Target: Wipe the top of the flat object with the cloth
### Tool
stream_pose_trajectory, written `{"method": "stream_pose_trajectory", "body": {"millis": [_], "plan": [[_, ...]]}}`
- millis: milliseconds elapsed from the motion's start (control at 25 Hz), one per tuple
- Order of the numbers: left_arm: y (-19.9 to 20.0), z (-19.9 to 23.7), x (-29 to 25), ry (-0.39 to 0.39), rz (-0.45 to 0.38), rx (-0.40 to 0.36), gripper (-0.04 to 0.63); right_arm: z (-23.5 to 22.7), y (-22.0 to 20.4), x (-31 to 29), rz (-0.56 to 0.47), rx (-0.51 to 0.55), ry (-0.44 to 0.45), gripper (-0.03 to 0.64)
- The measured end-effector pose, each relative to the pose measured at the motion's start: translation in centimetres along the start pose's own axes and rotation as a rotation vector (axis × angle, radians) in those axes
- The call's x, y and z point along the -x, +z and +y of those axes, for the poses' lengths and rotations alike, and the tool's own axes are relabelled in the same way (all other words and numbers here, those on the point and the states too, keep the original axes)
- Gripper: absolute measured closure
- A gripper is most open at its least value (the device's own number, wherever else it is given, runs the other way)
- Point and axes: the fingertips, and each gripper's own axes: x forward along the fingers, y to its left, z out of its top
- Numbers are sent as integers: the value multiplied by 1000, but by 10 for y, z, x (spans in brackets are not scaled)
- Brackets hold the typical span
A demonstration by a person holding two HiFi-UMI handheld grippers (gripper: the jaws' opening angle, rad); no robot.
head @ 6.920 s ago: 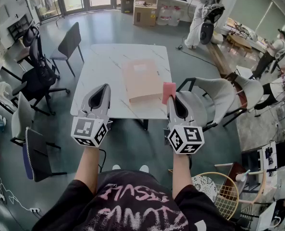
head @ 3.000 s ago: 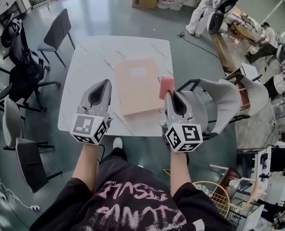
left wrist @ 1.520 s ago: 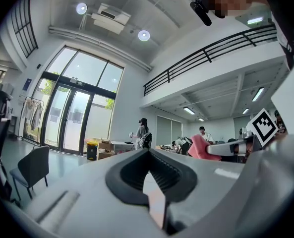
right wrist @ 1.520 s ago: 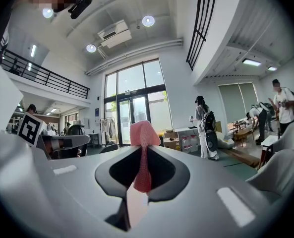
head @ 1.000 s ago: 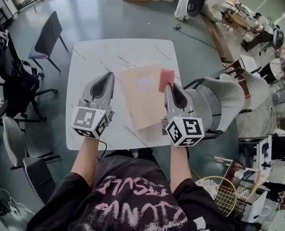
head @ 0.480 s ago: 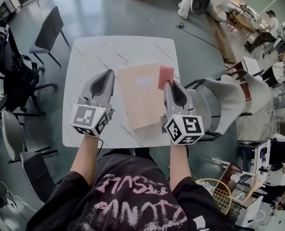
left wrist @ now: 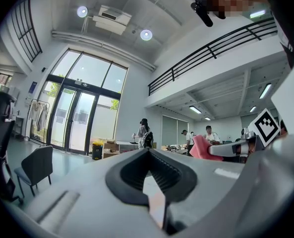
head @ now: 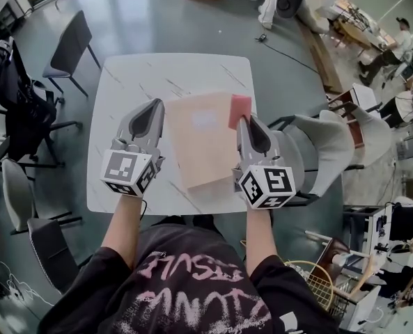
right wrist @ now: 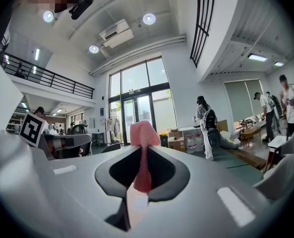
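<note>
The white table [head: 136,82] stood directly in front of the person, and the tan flat object [head: 203,141] lay on its right half, reaching from mid-table to the near edge. A paler rectangle showed on the object's top.

The right gripper [head: 242,122] hung over the table's right edge, with its jaws pinched on the pink cloth [head: 239,110]. In the right gripper view the cloth [right wrist: 143,150] stood up between the closed tips of the right gripper [right wrist: 142,155], a thin strip running down into the oval gap behind them. From the head view the cloth sat over the flat object's far right corner. Whether it touched the surface could not be told.

The left gripper [head: 156,104] was held over the table's left half, just beside the flat object's left edge. Its jaws met at the tips with nothing between them, as the left gripper view showed of the left gripper [left wrist: 147,151].

A grey chair [head: 70,47] stood off the table's far left corner, and a draped chair [head: 324,145] stood against the table's right side.
</note>
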Motion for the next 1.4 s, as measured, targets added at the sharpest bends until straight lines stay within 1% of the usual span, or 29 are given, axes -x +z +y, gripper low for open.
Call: {"method": "stream_pose_trajectory", "body": {"millis": [240,480,1040,1400], "plan": [[8,-4,-5,2,-17,-13,595,-9,8,1,-15,1,-2,561],[5,-4,-12,9,-13,-16,595,-15,3,-4,1,-7,6,561],[-41,3,-22,54,69,7,595,-27,-37,-21,89,-48,35,561],[-61,6,-27,64,98,19,595,-29,-55,-32,122,-64,46,561]]}}
